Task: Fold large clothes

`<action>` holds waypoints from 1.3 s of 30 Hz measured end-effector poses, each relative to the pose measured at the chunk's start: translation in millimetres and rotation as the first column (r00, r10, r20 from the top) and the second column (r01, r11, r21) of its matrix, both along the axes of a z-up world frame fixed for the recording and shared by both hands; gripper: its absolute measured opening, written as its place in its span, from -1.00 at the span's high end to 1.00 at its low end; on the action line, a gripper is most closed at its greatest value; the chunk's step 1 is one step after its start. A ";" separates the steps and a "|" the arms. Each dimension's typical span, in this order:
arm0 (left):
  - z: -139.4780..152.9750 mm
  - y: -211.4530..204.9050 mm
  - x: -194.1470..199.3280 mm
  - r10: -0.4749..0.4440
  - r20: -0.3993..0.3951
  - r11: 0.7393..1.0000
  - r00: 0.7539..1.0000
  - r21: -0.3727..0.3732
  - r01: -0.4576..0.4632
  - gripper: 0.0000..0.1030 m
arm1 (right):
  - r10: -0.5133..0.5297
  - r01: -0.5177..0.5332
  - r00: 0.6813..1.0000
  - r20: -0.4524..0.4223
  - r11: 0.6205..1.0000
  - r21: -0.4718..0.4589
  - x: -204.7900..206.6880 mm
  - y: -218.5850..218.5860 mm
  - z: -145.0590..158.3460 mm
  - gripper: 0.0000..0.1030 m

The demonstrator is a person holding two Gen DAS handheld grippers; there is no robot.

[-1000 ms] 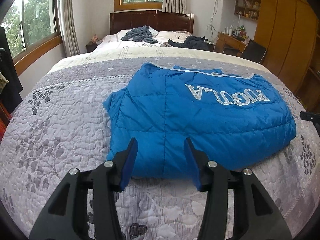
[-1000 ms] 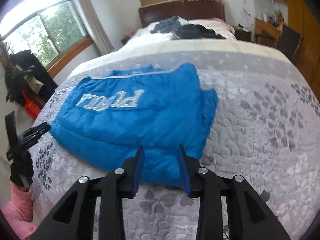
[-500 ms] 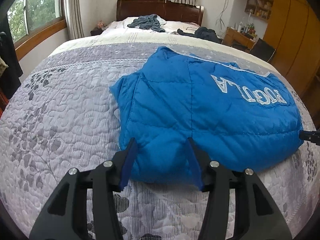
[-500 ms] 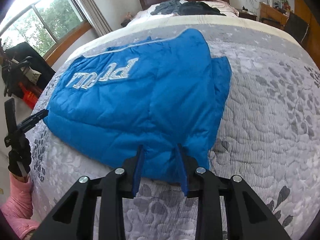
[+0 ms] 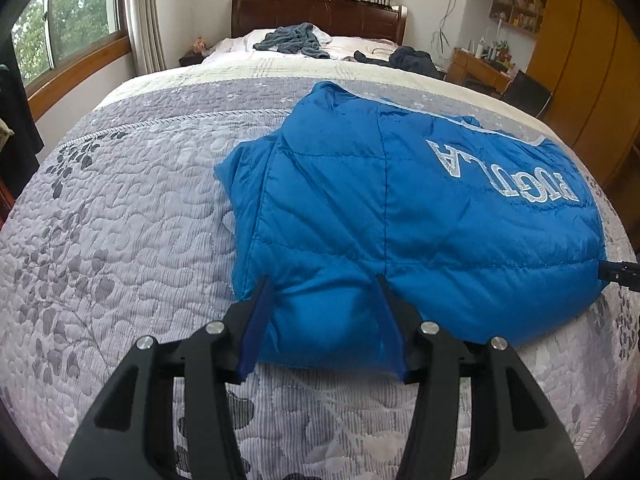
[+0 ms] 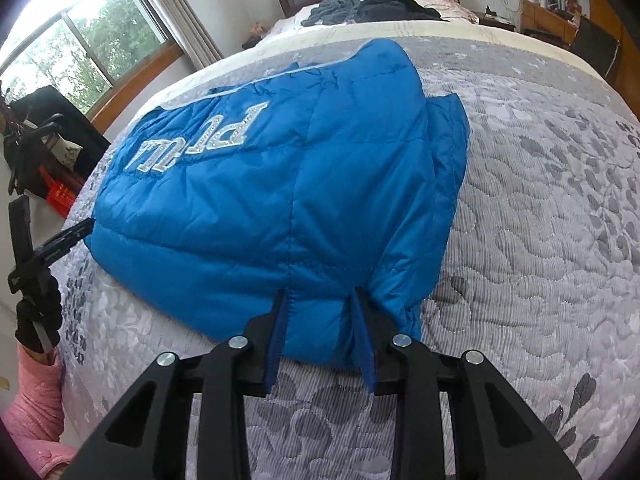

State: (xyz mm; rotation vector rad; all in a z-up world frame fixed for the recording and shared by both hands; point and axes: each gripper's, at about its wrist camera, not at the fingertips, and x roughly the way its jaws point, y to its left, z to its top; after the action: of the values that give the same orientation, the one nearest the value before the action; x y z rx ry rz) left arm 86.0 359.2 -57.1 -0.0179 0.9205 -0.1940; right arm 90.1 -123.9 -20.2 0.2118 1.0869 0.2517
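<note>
A blue puffy jacket (image 5: pixel 400 216) with white lettering lies folded on the grey quilted bedspread (image 5: pixel 120 232). My left gripper (image 5: pixel 323 284) is open, and its blue fingers straddle a bulge of the jacket's near edge. In the right wrist view the same jacket (image 6: pixel 260 200) fills the middle. My right gripper (image 6: pixel 320 298) stands open at a narrower gap, with the jacket's near corner between its fingertips. The left gripper (image 6: pixel 48 248) shows at that view's left edge, held by a black-gloved hand (image 6: pixel 38 320) with a pink sleeve. The right gripper's tip (image 5: pixel 620 274) pokes in from the right of the left wrist view.
Dark clothes (image 5: pixel 292 42) lie heaped by the wooden headboard (image 5: pixel 316 14) at the far end. Windows (image 5: pixel 60 28) run along the left wall. A wooden desk (image 5: pixel 476 66), a black chair (image 5: pixel 524 92) and a wardrobe (image 5: pixel 592 60) stand to the right. Bare bedspread (image 6: pixel 540 220) spreads right of the jacket.
Both grippers have moved forward and down to the jacket's near edge. Its fabric now sits between each pair of fingers, where before they hung just short of it.
</note>
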 end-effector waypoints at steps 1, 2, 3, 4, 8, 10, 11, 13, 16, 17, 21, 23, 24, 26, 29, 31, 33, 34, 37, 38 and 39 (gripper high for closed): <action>0.5 -0.2 -0.5 0.001 -0.001 1.000 1.000 0.000 -0.001 0.01 | -0.001 0.001 1.000 -0.001 1.000 0.003 0.2 -0.7 0.4 0.39; 1.8 0.3 -0.9 0.002 -0.004 1.000 1.000 -0.004 -0.002 0.01 | -0.003 0.003 1.000 -0.002 1.000 0.007 0.2 -1.2 1.1 0.39; 4.2 1.7 -0.9 0.002 -0.008 1.000 1.000 -0.012 -0.002 0.02 | -0.004 0.004 1.000 -0.001 1.000 0.011 -0.2 -1.9 2.4 0.38; 7.7 4.4 -0.7 0.000 -0.013 1.000 1.000 -0.025 0.000 0.03 | -0.004 0.004 1.000 0.003 1.000 0.020 -1.7 -3.7 5.5 0.35; 23.5 22.1 4.1 0.014 -0.013 0.998 1.000 -0.066 -0.014 -0.28 | -0.019 0.015 0.999 0.043 0.994 0.112 -8.2 -21.1 26.9 -0.30; 28.5 33.1 10.6 0.038 -0.011 0.996 0.999 -0.078 -0.039 -0.46 | -0.047 0.038 0.995 0.086 0.993 0.108 -8.1 -33.2 40.3 -0.59; 28.5 37.7 15.7 0.037 -0.021 0.995 0.999 -0.090 -0.039 -0.61 | -0.060 0.050 0.994 0.094 0.993 0.104 -7.2 -37.0 42.7 -0.67; 22.6 43.7 27.0 0.015 -0.057 0.991 0.998 -0.132 -0.023 -0.68 | -0.073 0.063 0.994 0.077 0.990 0.124 3.1 -49.9 40.5 -0.83; 4.8 48.3 46.2 -0.015 -0.140 0.979 0.990 -0.204 -0.014 -0.68 | -0.094 0.091 0.996 0.006 0.973 0.211 22.0 -66.8 22.2 -0.83; 0.9 48.8 50.1 -0.026 -0.152 0.976 0.988 -0.219 -0.008 -0.68 | -0.091 0.092 0.996 -0.015 0.964 0.248 28.3 -70.9 14.8 -0.83; -15.3 46.9 70.5 -0.092 -0.179 0.954 0.980 -0.298 0.035 -0.72 | -0.076 0.094 0.995 -0.064 0.933 0.348 48.3 -77.7 -12.0 -0.85; -21.8 44.8 78.8 -0.112 -0.189 0.943 0.976 -0.331 0.044 -0.76 | -0.065 0.089 0.995 -0.078 0.927 0.365 56.1 -76.7 -20.2 -0.85; -25.7 43.7 85.3 -0.121 -0.197 0.934 0.973 -0.353 0.045 -0.77 | -0.053 0.081 0.995 -0.085 0.923 0.376 60.4 -75.0 -24.7 -0.85; -32.1 41.2 95.2 -0.130 -0.207 0.918 0.970 -0.395 0.038 -0.77 | -0.029 0.066 0.995 -0.096 0.910 0.410 70.0 -69.7 -33.8 -0.88; -38.2 32.2 106.3 -0.139 -0.217 0.899 0.966 -0.436 0.032 -0.75 | -0.004 0.037 0.997 -0.077 0.905 0.425 82.2 -60.0 -37.2 -0.88; -37.5 22.7 107.3 -0.140 -0.211 0.909 0.967 -0.415 0.041 -0.54 | 0.002 0.032 0.997 -0.079 0.905 0.423 86.2 -54.3 -37.8 -0.74; -34.2 16.3 104.7 -0.134 -0.199 0.914 0.971 -0.404 0.043 -0.27 | -0.002 0.029 0.998 -0.067 0.917 0.399 84.9 -50.9 -35.8 -0.56; -30.4 13.4 102.2 -0.131 -0.189 0.920 0.973 -0.388 0.048 -0.10 | -0.005 0.030 0.998 -0.063 0.917 0.398 82.2 -50.7 -33.2 -0.39; -20.8 12.4 90.7 -0.117 -0.160 0.928 0.980 -0.370 0.050 0.24 | -0.015 0.027 0.999 -0.033 0.912 0.408 71.8 -52.0 -21.8 0.09; -18.0 14.7 87.4 -0.113 -0.155 0.927 0.981 -0.373 0.048 0.34 | -0.017 0.025 1.000 -0.023 0.911 0.412 69.0 -51.6 -17.2 0.14; -15.4 15.5 84.4 -0.112 -0.151 0.925 0.982 -0.377 0.048 0.38 | -0.016 0.020 1.000 -0.013 0.909 0.416 63.3 -51.5 -11.5 0.21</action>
State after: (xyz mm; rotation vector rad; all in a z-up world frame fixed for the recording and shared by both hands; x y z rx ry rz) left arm 170.4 374.7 -72.5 -0.3544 1.0447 -0.4480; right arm 153.4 -175.4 -31.8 0.6067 1.0303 0.4668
